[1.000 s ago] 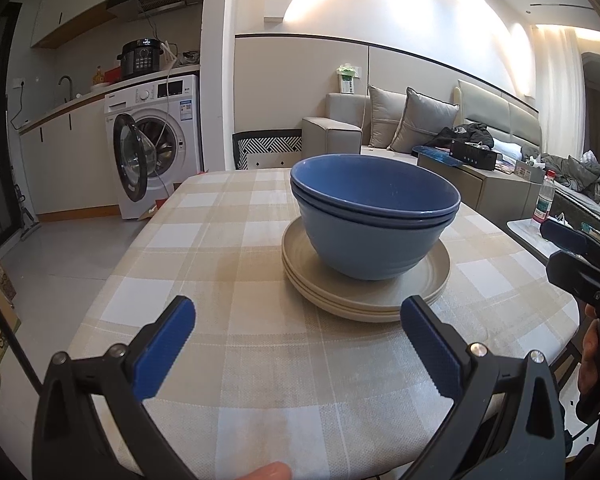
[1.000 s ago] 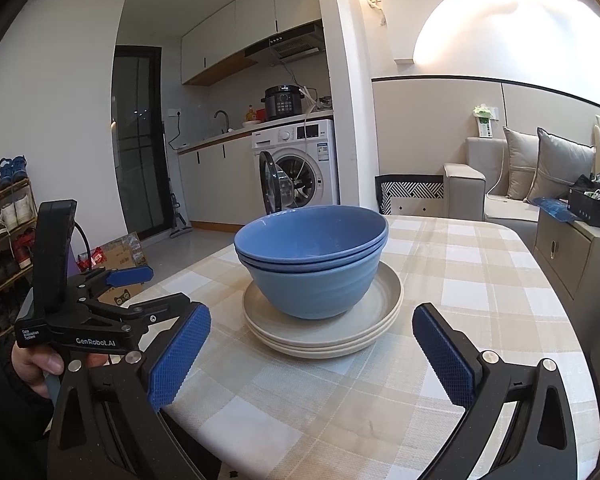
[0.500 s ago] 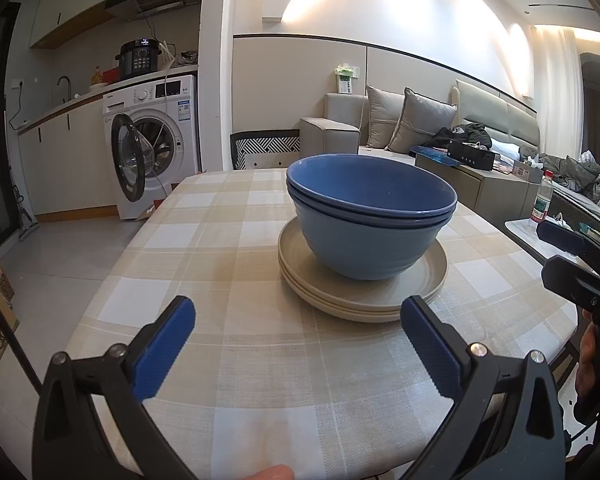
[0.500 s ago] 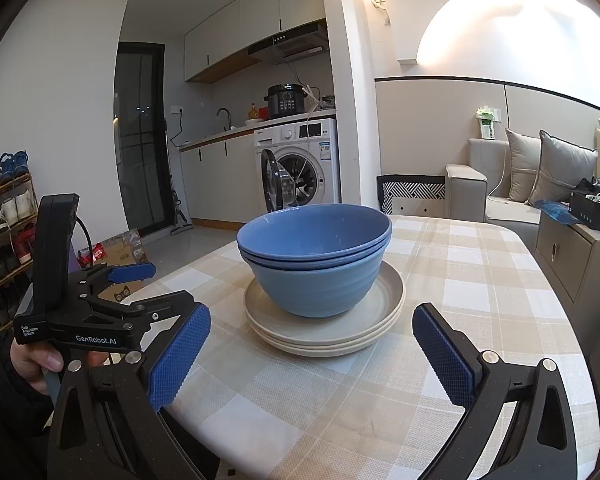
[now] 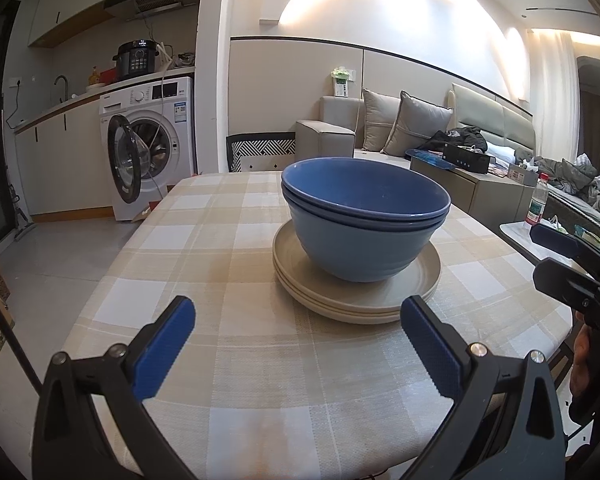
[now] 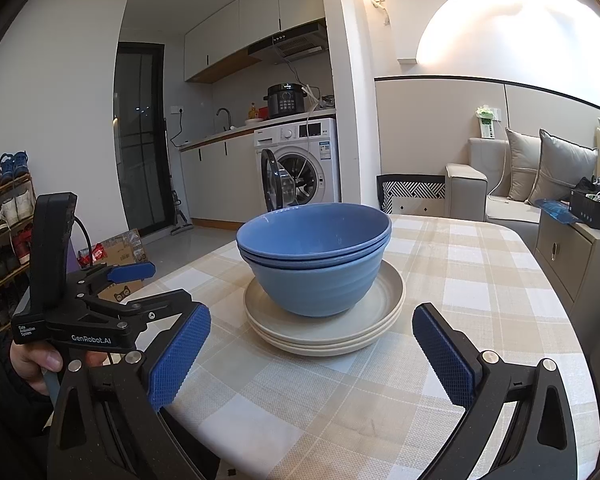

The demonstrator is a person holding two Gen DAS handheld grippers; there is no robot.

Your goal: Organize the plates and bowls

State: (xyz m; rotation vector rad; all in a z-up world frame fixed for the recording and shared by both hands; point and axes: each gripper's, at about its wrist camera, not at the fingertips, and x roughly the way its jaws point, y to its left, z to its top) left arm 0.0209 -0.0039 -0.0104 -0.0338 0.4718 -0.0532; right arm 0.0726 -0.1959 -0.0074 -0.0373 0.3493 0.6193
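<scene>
Change since the earlier frames: slight. The stacked blue bowls (image 5: pixel 364 216) and beige plates (image 5: pixel 356 288) are sitting a touch further left in the left wrist view and a touch right in the right wrist view; the stack itself is looking undisturbed.

Left claw (image 5: pixel 296 340): hovering low over the near edge of the checked surface (image 5: pixel 204 248), jaws spread wide, gripping nothing, blue pads (image 5: pixel 164 346) flanking open cloth short of the plates. In the right wrist view it is showing at the left, held by a hand (image 6: pixel 40 360) in a dark sleeve.

Right claw (image 6: pixel 312 356): likewise released and empty, pointing at the stack from the near right side, pads (image 6: pixel 444 356) clear of the plate rim.

Task items: two nested bowls are resting upright on three stacked plates, mid-surface.

Surroundings: washing machine (image 5: pixel 152 148) with its door hanging open at far left, a cooker (image 5: pixel 138 58) sitting on top; sofa with cushions (image 5: pixel 412 128) at far right; water bottle (image 5: pixel 536 204) standing right of the surface; shoe rack (image 6: pixel 4 216) standing at far left. Nothing is lying between claws and stack.
</scene>
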